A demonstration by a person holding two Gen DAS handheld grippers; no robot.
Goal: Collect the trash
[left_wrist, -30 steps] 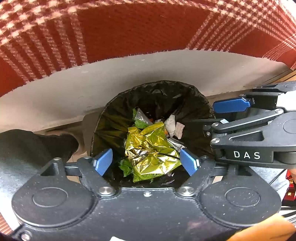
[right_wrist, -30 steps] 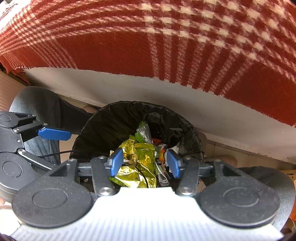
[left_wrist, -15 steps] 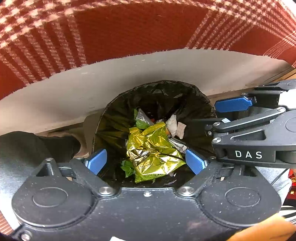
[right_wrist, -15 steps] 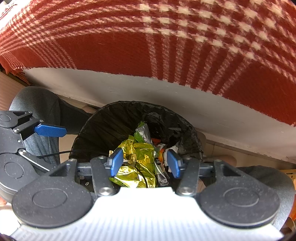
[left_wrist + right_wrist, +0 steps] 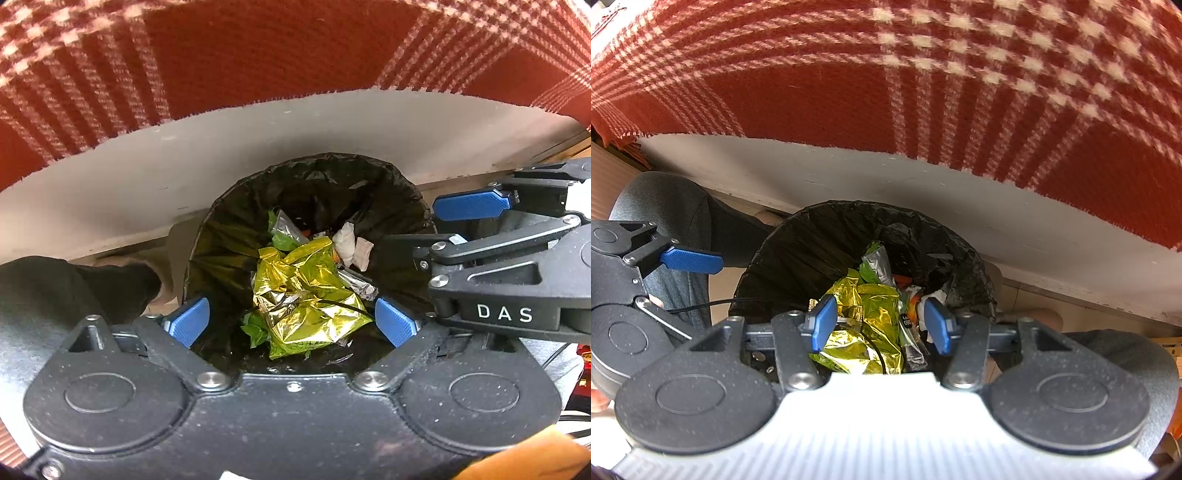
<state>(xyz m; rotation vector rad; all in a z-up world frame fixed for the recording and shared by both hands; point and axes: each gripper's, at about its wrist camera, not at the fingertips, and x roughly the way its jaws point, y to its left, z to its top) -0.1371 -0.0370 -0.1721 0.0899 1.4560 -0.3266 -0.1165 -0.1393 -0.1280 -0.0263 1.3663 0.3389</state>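
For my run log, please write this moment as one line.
left gripper: open, empty | right gripper: open, empty | both above bin | yellow wrapper in bin, on top
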